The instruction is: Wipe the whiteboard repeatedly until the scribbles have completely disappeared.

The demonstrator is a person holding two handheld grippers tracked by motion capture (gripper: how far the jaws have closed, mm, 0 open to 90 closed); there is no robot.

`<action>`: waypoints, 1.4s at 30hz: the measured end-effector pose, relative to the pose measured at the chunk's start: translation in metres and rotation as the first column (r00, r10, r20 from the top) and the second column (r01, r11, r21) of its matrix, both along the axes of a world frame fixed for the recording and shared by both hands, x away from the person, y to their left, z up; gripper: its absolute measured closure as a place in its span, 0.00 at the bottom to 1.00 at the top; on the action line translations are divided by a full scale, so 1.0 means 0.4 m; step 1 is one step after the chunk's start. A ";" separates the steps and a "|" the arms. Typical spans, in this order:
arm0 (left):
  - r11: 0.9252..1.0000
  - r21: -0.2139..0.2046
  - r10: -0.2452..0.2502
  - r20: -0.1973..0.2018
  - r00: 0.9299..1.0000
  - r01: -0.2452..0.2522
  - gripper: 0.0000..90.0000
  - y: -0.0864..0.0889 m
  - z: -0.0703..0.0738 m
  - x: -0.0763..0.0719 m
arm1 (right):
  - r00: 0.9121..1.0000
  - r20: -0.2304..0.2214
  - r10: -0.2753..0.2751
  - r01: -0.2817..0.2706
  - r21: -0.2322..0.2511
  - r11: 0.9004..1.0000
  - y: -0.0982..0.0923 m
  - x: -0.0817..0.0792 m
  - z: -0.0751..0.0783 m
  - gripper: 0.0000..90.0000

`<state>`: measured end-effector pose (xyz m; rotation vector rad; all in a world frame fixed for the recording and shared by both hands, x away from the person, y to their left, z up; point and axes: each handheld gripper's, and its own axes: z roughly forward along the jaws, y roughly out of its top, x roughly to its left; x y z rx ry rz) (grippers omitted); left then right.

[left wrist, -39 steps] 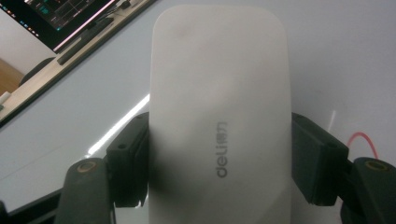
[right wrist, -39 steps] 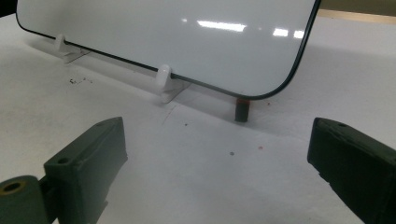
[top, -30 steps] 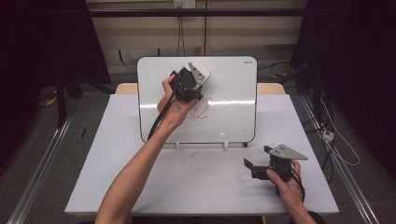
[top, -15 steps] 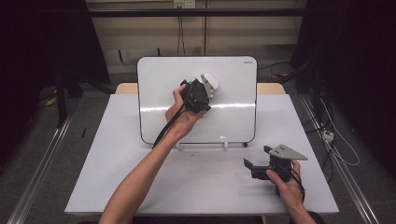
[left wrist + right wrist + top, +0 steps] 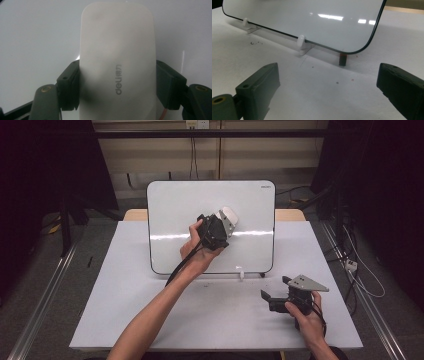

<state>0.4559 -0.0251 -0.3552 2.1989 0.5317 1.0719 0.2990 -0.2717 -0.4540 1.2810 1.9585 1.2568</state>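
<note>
My left arm reaches forward across the table point(image 5: 125, 320), holding the left gripper point(image 5: 220, 225) against the upright whiteboard point(image 5: 170, 210). Its jaws are clamped on the sides of a white eraser point(image 5: 117, 62), a smooth rounded oblong of matte plastic whose long axis runs straight ahead of the jaws, face pressed to the glossy board. My right hand rests the right gripper point(image 5: 280, 295) on the table, jaws spread with nothing between.

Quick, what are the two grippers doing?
Left gripper: closed on the white eraser against the whiteboard.
Right gripper: open, holding nothing.
</note>
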 end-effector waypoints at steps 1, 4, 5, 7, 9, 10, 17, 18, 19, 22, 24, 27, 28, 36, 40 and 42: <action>1.000 0.003 0.000 0.005 1.000 0.000 0.35 0.000 -0.002 -0.003 | 1.000 -0.001 0.001 -0.001 0.000 1.000 0.000 0.000 0.000 0.05; 1.000 0.000 -0.005 0.016 1.000 0.005 0.35 0.004 -0.005 -0.007 | 1.000 -0.001 0.001 -0.001 0.001 1.000 0.000 0.000 0.000 0.05; 1.000 0.000 -0.006 0.015 1.000 0.006 0.35 0.005 -0.008 -0.008 | 1.000 -0.001 0.000 0.000 0.001 1.000 0.000 0.000 0.000 0.05; 1.000 0.001 -0.011 0.010 1.000 0.011 0.35 0.008 -0.011 -0.011 | 1.000 0.002 0.001 -0.001 0.001 1.000 -0.001 -0.001 0.000 0.05; 1.000 0.013 -0.015 0.011 1.000 0.015 0.35 0.013 -0.015 -0.016 | 1.000 0.001 0.000 0.000 0.006 1.000 -0.001 -0.001 0.000 0.05; 1.000 0.013 -0.019 0.010 1.000 0.019 0.35 0.016 -0.019 -0.018 | 1.000 0.001 0.001 -0.001 0.004 1.000 -0.002 0.000 0.000 0.05; 0.999 0.013 -0.029 0.010 1.000 0.029 0.35 0.026 -0.023 -0.020 | 1.000 -0.003 0.001 -0.001 0.004 1.000 -0.001 0.000 0.000 0.05; 1.000 0.011 -0.029 0.007 1.000 0.029 0.35 0.027 -0.022 -0.020 | 1.000 -0.001 0.002 -0.002 0.003 1.000 -0.001 0.000 0.000 0.05; 0.999 0.013 -0.032 0.003 0.999 0.032 0.35 0.028 -0.021 -0.018 | 1.000 -0.001 0.002 -0.002 0.003 1.000 -0.001 0.000 0.000 0.05; 0.999 0.013 -0.034 -0.006 0.999 0.034 0.35 0.033 -0.018 -0.015 | 1.000 -0.002 0.000 0.000 0.005 1.000 -0.001 0.000 -0.001 0.05; 0.999 0.013 -0.035 -0.002 0.999 0.035 0.35 0.038 -0.016 -0.013 | 1.000 -0.002 0.001 -0.001 0.004 1.000 -0.001 0.000 -0.001 0.05; 1.000 0.008 -0.026 -0.005 1.000 0.026 0.35 0.047 -0.011 -0.009 | 1.000 -0.003 0.000 0.000 0.005 1.000 -0.001 0.000 -0.001 0.05; 1.000 0.008 -0.023 -0.009 1.000 0.023 0.35 0.051 -0.008 -0.008 | 1.000 -0.002 0.000 0.000 0.005 1.000 -0.001 0.000 -0.001 0.05; 1.000 -0.013 0.003 -0.012 1.000 -0.003 0.35 0.089 0.012 0.012 | 1.000 -0.003 -0.001 0.001 0.005 1.000 -0.001 0.000 -0.001 0.05; 0.999 -0.028 0.017 -0.013 1.000 -0.018 0.35 0.113 0.022 0.022 | 1.000 -0.002 0.001 -0.001 0.003 1.000 -0.001 0.000 -0.001 0.05; 0.999 -0.034 0.027 -0.019 0.999 -0.028 0.35 0.127 0.028 0.026 | 1.000 -0.001 0.001 -0.001 0.002 1.000 -0.001 0.001 -0.002 0.05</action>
